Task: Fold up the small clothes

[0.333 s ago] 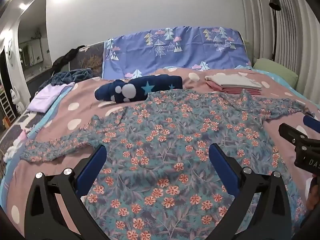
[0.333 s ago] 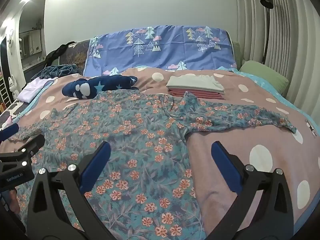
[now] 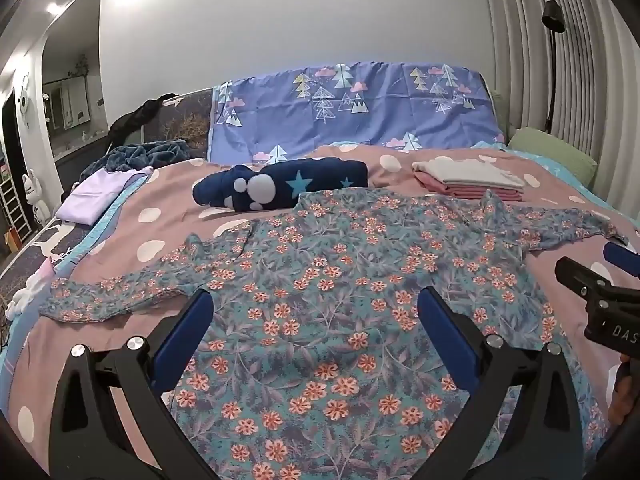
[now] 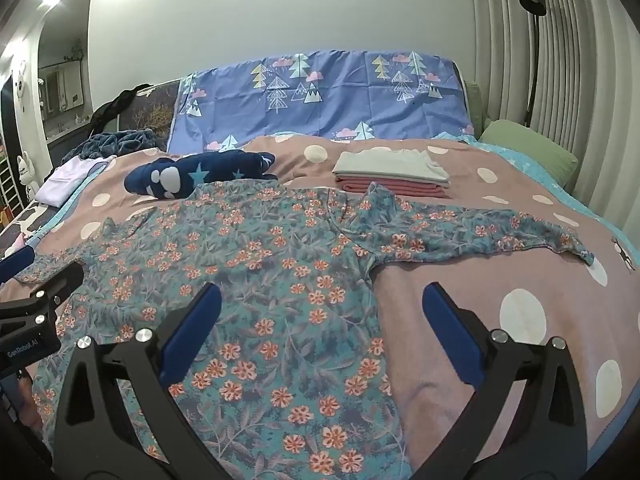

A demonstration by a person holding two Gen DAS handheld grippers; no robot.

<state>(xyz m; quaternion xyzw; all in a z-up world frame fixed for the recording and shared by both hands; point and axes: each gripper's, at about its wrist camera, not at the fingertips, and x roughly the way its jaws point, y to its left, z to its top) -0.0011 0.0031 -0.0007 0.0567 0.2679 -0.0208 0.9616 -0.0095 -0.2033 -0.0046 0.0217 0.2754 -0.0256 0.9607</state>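
Observation:
A teal floral long-sleeved shirt (image 3: 340,280) lies spread flat on the bed, both sleeves stretched out to the sides; it also shows in the right wrist view (image 4: 248,276). My left gripper (image 3: 316,320) is open and empty, hovering over the shirt's lower body. My right gripper (image 4: 320,312) is open and empty over the shirt's right side edge, below the right sleeve (image 4: 500,232). The right gripper shows at the right edge of the left wrist view (image 3: 600,280), and the left gripper at the left edge of the right wrist view (image 4: 36,292).
A pink polka-dot bedspread (image 4: 500,320) covers the bed. A folded stack of white and pink clothes (image 3: 468,180) lies behind the shirt. A navy star-print garment (image 3: 280,188) lies at the back left, a lilac garment (image 3: 96,196) further left. A green pillow (image 4: 528,156) lies at right.
Both grippers have risen and tilted slightly, so the shirt sits a little lower in each view. Both stay open and the shirt has not moved.

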